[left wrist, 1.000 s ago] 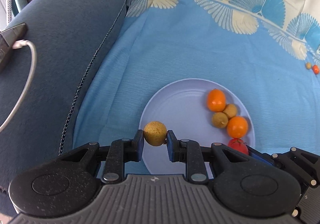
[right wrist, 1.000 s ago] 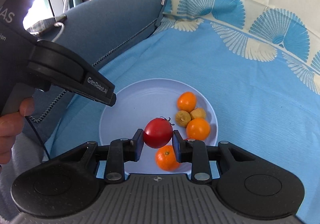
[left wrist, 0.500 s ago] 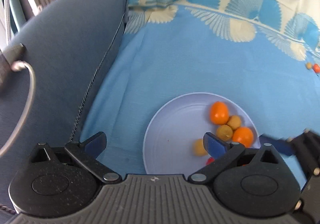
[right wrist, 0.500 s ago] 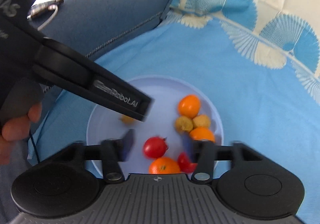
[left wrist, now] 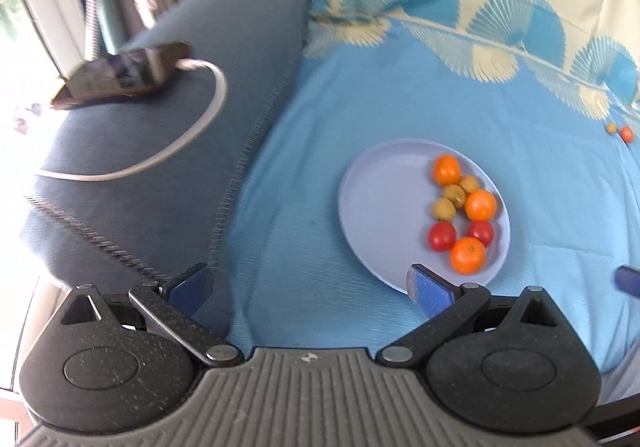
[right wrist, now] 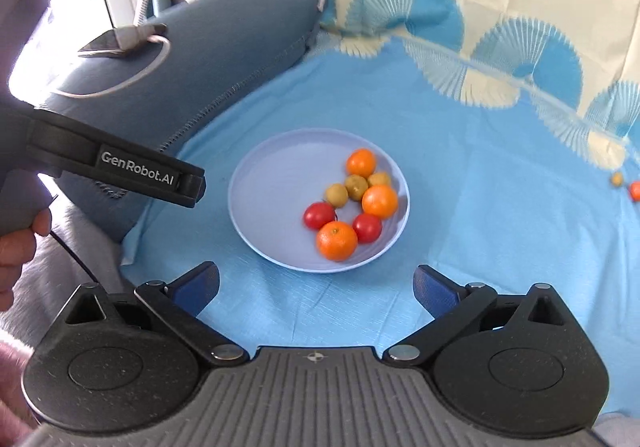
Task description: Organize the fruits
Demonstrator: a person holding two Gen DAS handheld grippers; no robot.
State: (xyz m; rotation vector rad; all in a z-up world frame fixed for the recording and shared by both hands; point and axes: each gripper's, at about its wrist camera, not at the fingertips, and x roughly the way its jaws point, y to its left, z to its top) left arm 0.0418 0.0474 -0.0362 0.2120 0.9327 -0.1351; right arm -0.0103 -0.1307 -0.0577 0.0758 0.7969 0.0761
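Plate (right wrist: 256, 223) of fruit (right wrist: 337, 240): ahead of both tools, left (left wrist: 310, 287) and right (right wrist: 316, 287), each wide, empty.

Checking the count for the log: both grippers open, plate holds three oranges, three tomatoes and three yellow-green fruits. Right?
Not quite. The right wrist view shows only two tomatoes on the plate, not three. The rest holds: three oranges, three yellow-green fruits, left gripper and right gripper both open.

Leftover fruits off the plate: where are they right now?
Two small fruits lie on the blue cloth at the far right edge of both wrist views, well right of the plate, below the fan-pattern border.
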